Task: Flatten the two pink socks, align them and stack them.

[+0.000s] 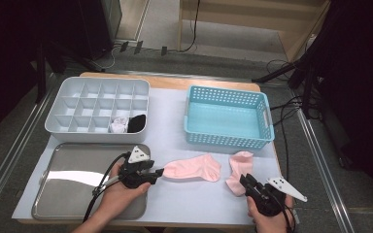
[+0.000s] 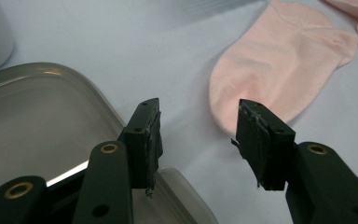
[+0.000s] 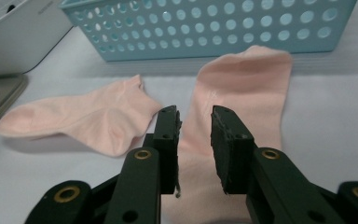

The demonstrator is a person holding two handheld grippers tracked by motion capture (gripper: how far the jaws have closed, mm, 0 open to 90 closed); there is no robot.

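High view: left gripper (image 1: 159,172), jaws parted and empty, meets one pink sock (image 1: 194,169); right gripper (image 1: 245,180), slightly parted and empty, sits over the other sock (image 1: 239,174), near the table's front edge.

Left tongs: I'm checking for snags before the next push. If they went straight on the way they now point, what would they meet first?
Most likely the toe end of the left pink sock, just ahead of the open left tongs on the white mat. Depth is unclear.

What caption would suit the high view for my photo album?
Two hand-held grippers, left gripper and right gripper, poised at two pink socks before a blue basket.
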